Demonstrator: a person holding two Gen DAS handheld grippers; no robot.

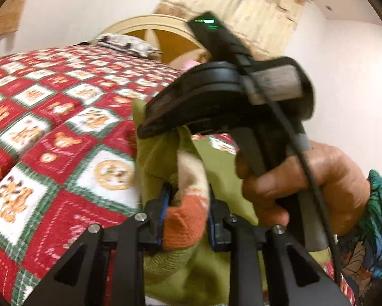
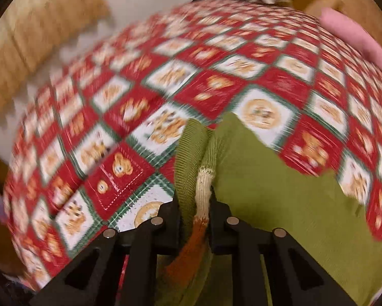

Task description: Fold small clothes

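A small green knit garment point(image 1: 216, 168) with a cream and orange striped part point(image 1: 188, 219) hangs above the bed. My left gripper point(image 1: 188, 216) is shut on its bunched orange and cream edge. My right gripper point(image 2: 194, 214) is shut on another part of the green garment point(image 2: 267, 191), pinching the ribbed green, cream and orange strip point(image 2: 203, 186). In the left wrist view the right gripper's black body point(image 1: 216, 94) and the hand holding it point(image 1: 315, 186) are close in front, right of the cloth. The right wrist view is motion-blurred.
A red, white and green quilt with bear patches point(image 1: 50, 140) covers the bed point(image 2: 165, 89). A cream headboard point(image 1: 150, 25) and a patterned pillow point(image 1: 124, 42) lie at the far end. A pink item point(image 2: 354, 40) sits at the far right. White walls stand behind.
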